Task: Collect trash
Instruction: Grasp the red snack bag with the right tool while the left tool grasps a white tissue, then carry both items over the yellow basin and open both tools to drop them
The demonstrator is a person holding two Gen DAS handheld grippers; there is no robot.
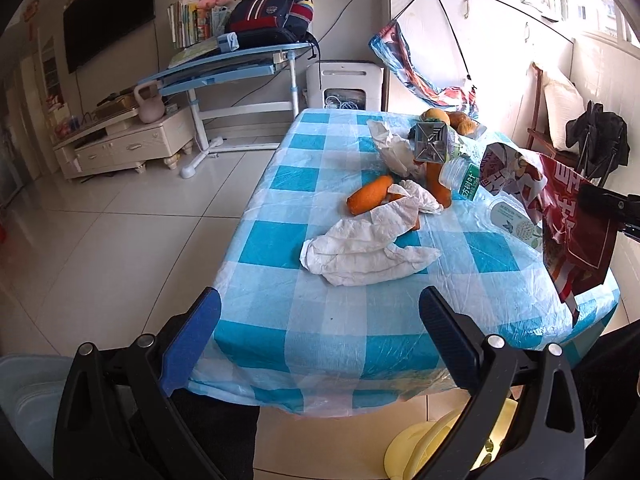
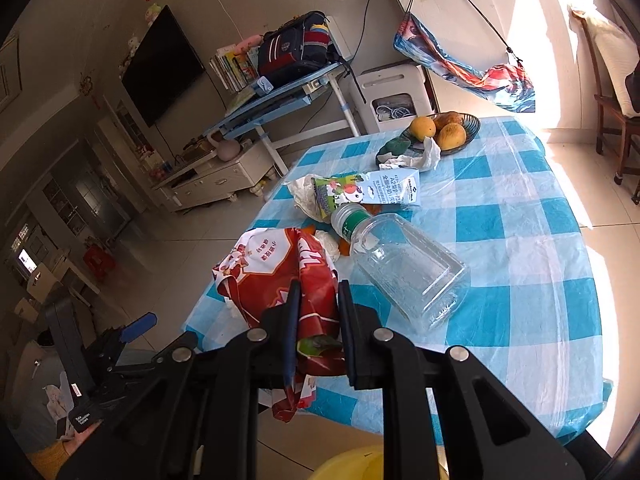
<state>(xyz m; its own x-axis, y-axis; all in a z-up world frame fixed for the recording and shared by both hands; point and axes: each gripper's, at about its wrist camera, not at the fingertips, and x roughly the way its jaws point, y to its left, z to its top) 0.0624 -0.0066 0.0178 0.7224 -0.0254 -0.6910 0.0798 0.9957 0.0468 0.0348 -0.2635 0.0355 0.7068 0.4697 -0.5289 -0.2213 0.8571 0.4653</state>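
The right hand-held gripper (image 2: 317, 296) pinches the red wrapper (image 2: 276, 276) at the table's (image 2: 520, 240) near edge, at about seven o'clock from the bottle (image 2: 404, 268); pickup is in hand; the left hand-held gripper (image 1: 320, 312) hangs spread, empty; next, I judge, carry the wrapper to the yellow bin (image 2: 360, 464) below and release.

I see a pale tiled floor (image 1: 132, 216), a dark television (image 1: 108, 12) above a white cabinet (image 1: 128, 144), a blue desk (image 1: 232, 68) and, at right, sunlight glaring through what may be a window (image 1: 592, 0).
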